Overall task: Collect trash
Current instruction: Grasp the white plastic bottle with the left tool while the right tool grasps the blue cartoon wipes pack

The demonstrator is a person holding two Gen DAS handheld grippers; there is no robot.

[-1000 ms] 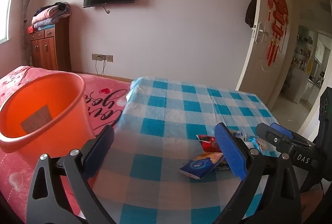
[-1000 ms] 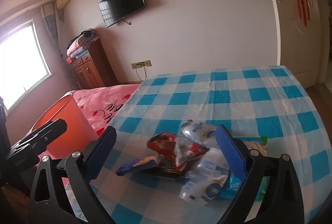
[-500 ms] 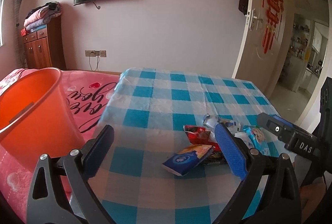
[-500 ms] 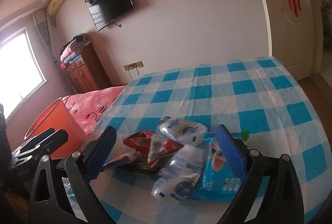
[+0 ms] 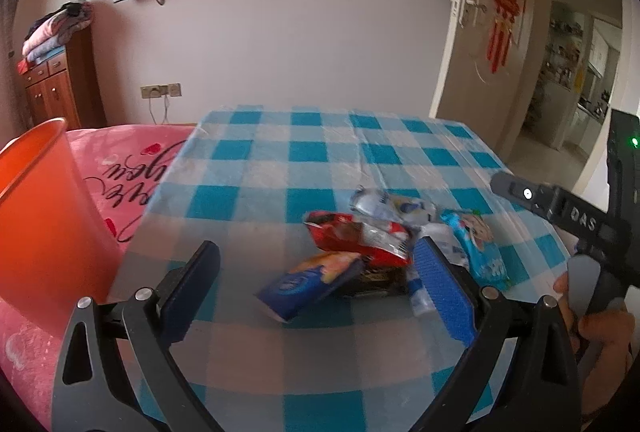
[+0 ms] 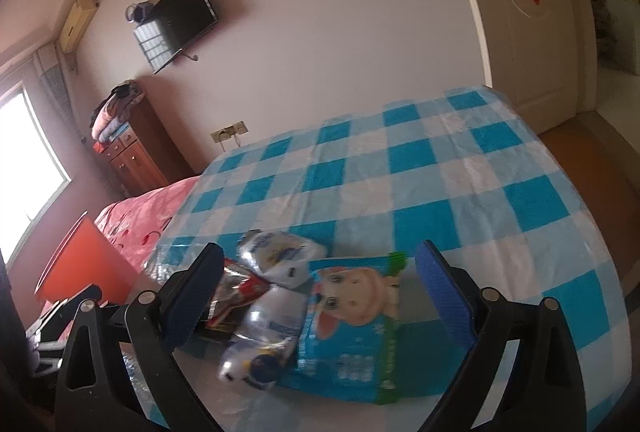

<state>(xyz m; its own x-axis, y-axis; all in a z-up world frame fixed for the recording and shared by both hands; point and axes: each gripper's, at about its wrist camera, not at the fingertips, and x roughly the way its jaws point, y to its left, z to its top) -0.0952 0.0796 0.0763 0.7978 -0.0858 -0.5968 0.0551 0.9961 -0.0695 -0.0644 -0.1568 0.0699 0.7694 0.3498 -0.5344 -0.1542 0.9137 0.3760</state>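
A heap of wrappers lies on the blue checked table (image 5: 320, 152): a blue and orange packet (image 5: 308, 282), a red packet (image 5: 356, 240), a black one under it, silver pouches (image 5: 384, 202) and a light blue cartoon packet (image 5: 480, 252). My left gripper (image 5: 316, 292) is open, low over the near table, its jaws either side of the blue and orange packet. My right gripper (image 6: 320, 292) is open above the cartoon packet (image 6: 352, 320) and silver pouches (image 6: 276, 260). The orange bucket (image 5: 36, 224) stands at the left.
The bucket sits on a pink bed cover (image 5: 136, 168) left of the table. The right hand's gripper body (image 5: 580, 228) shows at the right edge of the left wrist view. A wooden cabinet (image 5: 60, 84) and an open door (image 5: 484, 44) stand behind.
Both grippers have moved closer to the wrapper heap and swung right. The bucket has slid toward the left edge. The right gripper now frames the cartoon packet. Jaws stayed open.
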